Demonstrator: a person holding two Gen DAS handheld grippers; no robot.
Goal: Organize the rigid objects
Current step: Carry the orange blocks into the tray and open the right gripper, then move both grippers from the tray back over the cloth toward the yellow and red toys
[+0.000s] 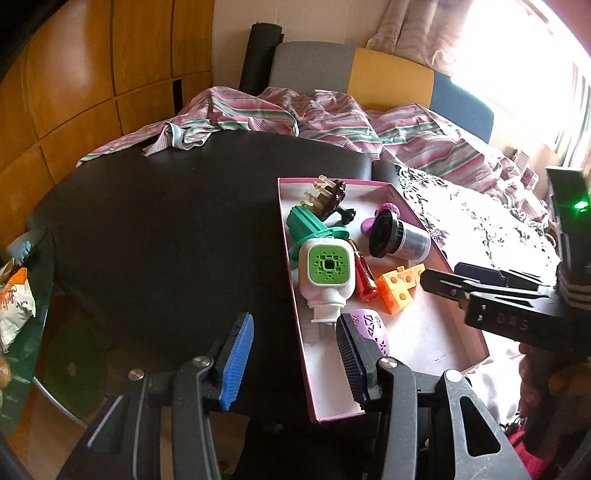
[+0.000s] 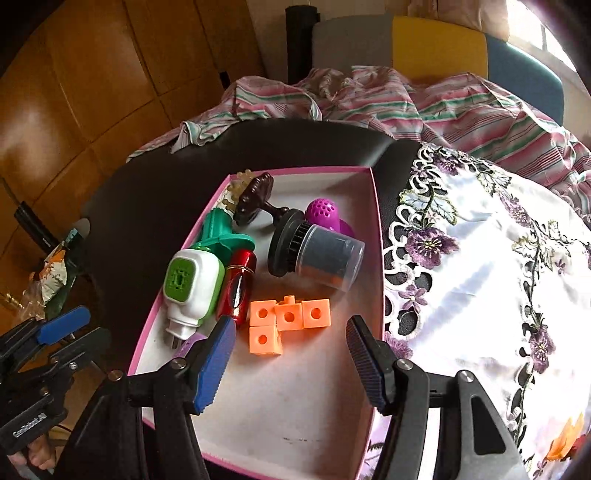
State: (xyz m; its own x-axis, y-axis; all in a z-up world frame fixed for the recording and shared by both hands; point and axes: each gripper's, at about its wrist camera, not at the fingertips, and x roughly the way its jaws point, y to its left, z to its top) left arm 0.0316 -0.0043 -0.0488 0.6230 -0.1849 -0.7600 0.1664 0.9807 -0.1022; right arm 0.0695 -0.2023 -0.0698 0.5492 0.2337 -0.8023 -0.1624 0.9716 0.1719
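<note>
Both hand-held grippers, left (image 1: pixel 295 354) and right (image 2: pixel 291 354), hang spread and unladen over the pink-rimmed box (image 2: pixel 376 229), orange cubes (image 2: pixel 288 321) at centre frame.

A home: striped bedsheet (image 1: pixel 295 118), embroidered tablecloth (image 2: pixel 480 258), wooden wardrobe (image 1: pixel 92 74), curtained window (image 1: pixel 424 29).

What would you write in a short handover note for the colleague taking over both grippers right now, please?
Left gripper: open, empty, hovering over the pink box's left wall.
Right gripper: open, empty, above the box floor, just short of the orange cubes.
In the box: white and green plug-in device, red cylinder, green plastic piece, brown knob-shaped piece, clear jar with a black lid, magenta perforated piece, lilac perforated piece.
Done: all visible rigid objects lie inside the box.
Left: no loose items show on the black table or embroidered cloth; perhaps tidy the pile.
</note>
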